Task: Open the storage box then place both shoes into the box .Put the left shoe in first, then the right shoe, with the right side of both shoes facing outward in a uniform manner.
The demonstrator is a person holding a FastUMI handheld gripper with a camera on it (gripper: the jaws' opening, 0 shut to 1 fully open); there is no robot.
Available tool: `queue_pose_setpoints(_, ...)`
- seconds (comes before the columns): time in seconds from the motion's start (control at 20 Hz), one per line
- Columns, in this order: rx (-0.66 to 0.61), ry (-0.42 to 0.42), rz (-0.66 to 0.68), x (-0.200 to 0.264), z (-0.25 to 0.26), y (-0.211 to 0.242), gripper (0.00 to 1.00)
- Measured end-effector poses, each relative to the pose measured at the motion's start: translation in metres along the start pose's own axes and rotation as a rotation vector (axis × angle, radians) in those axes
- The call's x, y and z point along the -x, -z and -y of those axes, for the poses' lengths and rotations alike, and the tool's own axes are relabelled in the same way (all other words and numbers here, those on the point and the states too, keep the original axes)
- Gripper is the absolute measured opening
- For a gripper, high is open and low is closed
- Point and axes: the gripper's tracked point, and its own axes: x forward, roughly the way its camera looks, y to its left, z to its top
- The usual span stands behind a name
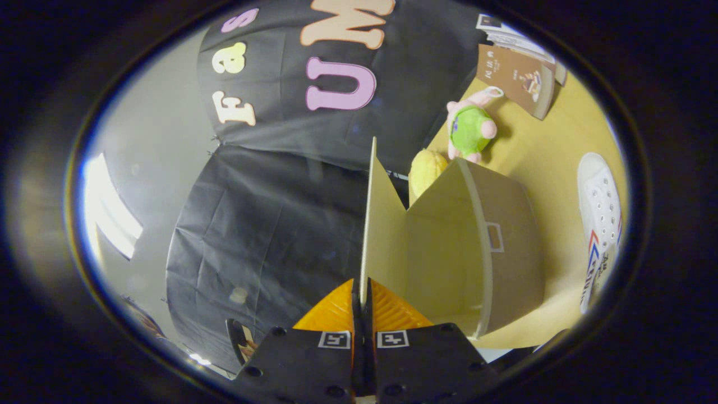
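Gripper (362, 306) pinches the box's lid (381, 224), which is swung open.

Both orange fingers (336, 311) press the lid's thin edge between them. Right of the lid is the open box (505, 252) on the table (555, 146), a yellow toy (426, 171) and a plush (470, 129) beyond it, then a booklet (516, 76), and a white shoe (600, 224) farthest right.

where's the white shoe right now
In the gripper view, the white shoe lies on the yellow table beyond the storage box, whose lid the gripper pinches.
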Motion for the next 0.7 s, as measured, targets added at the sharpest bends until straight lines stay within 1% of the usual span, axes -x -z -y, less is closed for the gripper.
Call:
queue_pose_setpoints(0.15, 0.064, 0.006, -0.008, -0.014, -0.022, 0.006, 0.03)
queue_pose_setpoints(0.35, 0.125, -0.010, -0.020, -0.036, -0.051, 0.020, 0.04)
queue_pose_setpoints(0.5, 0.145, -0.031, -0.037, -0.057, -0.070, 0.031, 0.04)
queue_pose_setpoints(0.7, 0.158, -0.057, -0.065, -0.096, -0.092, 0.050, 0.07)
